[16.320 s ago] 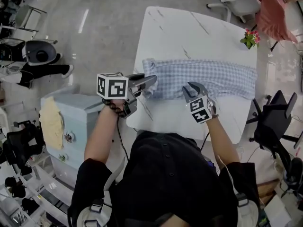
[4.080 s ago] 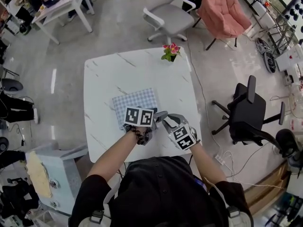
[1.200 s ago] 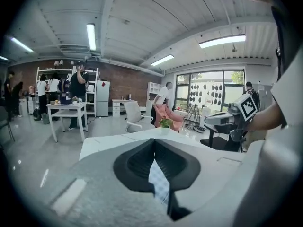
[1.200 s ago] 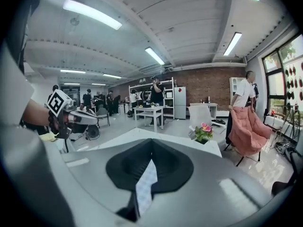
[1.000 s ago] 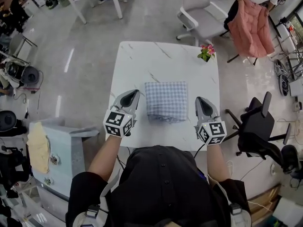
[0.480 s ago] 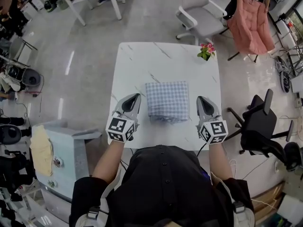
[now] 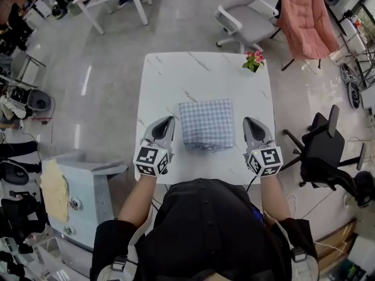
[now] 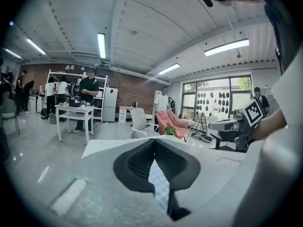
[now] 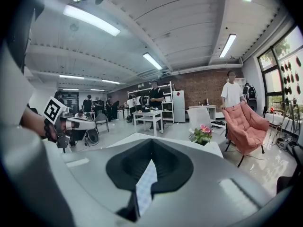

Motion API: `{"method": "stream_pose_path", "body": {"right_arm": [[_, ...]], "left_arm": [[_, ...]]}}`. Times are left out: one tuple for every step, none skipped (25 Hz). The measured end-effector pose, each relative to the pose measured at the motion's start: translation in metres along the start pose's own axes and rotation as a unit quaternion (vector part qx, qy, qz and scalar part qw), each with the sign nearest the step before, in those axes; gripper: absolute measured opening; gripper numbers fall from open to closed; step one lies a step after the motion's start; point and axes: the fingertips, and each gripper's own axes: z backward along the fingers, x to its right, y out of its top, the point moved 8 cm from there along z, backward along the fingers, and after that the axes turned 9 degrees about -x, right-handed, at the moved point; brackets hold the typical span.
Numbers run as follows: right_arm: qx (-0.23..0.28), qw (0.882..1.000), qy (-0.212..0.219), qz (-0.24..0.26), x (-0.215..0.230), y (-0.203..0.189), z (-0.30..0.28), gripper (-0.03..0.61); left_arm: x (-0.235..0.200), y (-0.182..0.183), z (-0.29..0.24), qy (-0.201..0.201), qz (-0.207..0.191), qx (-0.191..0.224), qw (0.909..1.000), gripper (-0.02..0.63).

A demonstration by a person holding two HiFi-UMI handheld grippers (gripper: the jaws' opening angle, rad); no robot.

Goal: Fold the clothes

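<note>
A blue-and-white checked cloth (image 7: 206, 124) lies folded into a small square on the white marble table (image 7: 176, 75). My left gripper (image 7: 166, 122) rests just left of it, shut and empty. My right gripper (image 7: 252, 122) rests just right of it, also shut and empty. Neither touches the cloth. In the left gripper view the jaws (image 8: 154, 143) meet, and only a sliver of the checked cloth (image 8: 159, 187) shows past them. The right gripper view shows its jaws (image 9: 151, 143) closed too, with a strip of the cloth (image 9: 144, 189) beyond.
A small pot of pink flowers (image 7: 253, 59) stands at the table's far right corner. A grey office chair (image 7: 243, 19) and a pink garment (image 7: 307, 19) lie beyond the table. A black chair (image 7: 325, 151) stands to the right, a pale blue cabinet (image 7: 88, 186) to the left. People stand in the background.
Earlier the cloth was a long strip with both grippers on it, then a folded square held at its near edge. Over the last second the grippers kept still beside it.
</note>
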Motion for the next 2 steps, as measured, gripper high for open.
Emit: {"method": "stream_pose_path", "body": {"right_arm": [[0.002, 1.0, 0.001, -0.002, -0.0005, 0.0008, 0.0002, 0.003], [0.004, 1.0, 0.001, -0.004, -0.001, 0.0016, 0.0005, 0.003]], "left_arm": [[0.0002, -0.0004, -0.0003, 0.001, 0.001, 0.0, 1.0, 0.008], [0.0004, -0.0009, -0.0006, 0.002, 0.003, 0.0, 1.0, 0.009]]}}
